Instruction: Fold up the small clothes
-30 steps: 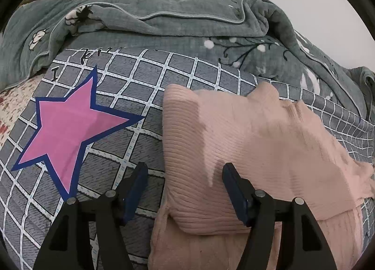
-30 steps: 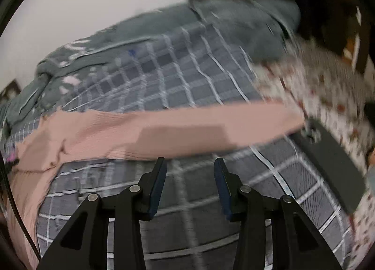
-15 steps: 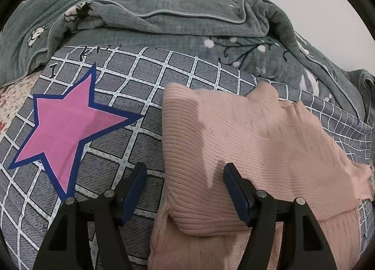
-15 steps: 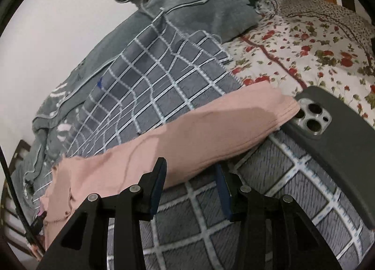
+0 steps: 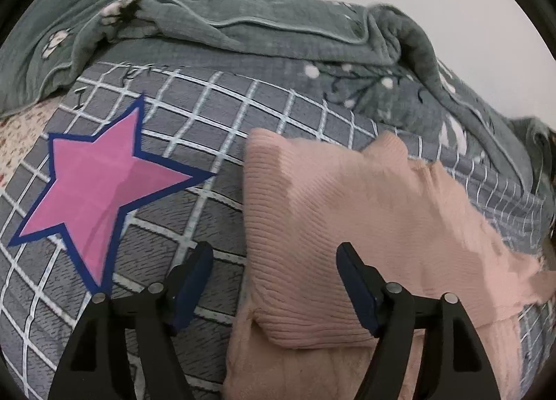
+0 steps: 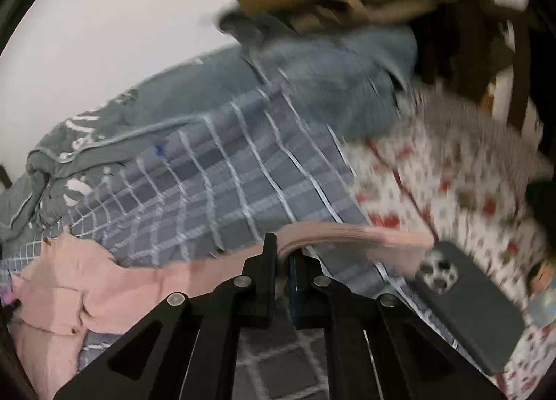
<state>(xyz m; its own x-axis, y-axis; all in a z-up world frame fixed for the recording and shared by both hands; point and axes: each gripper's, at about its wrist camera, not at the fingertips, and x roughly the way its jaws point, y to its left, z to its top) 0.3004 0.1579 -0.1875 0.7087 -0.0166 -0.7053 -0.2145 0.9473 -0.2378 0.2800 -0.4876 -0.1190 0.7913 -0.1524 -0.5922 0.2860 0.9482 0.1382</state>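
A pink ribbed sweater (image 5: 365, 226) lies on the grey checked blanket (image 5: 243, 111), its left sleeve folded over the body. My left gripper (image 5: 274, 250) hovers over that folded left edge. Its jaws are opening, one finger over the blanket and one over the knit, and neither pad presses on the cloth. In the right wrist view, which is blurred, my right gripper (image 6: 282, 250) is shut on the other pink sleeve (image 6: 347, 235), which arcs up from the blanket to the right. The sweater body (image 6: 87, 278) lies at the lower left there.
A pink star with a blue border (image 5: 93, 188) is printed on the blanket left of the sweater. A rumpled grey-green quilt (image 5: 243, 39) is piled behind. A dark phone (image 6: 462, 302) lies by the sleeve's cuff, on the edge of a floral sheet (image 6: 451, 174). Wooden furniture (image 6: 504, 35) stands beyond.
My right gripper has shut on the pink sleeve and raised it off the blanket. The left gripper's jaws have spread a little wider, and that hand has stayed put.
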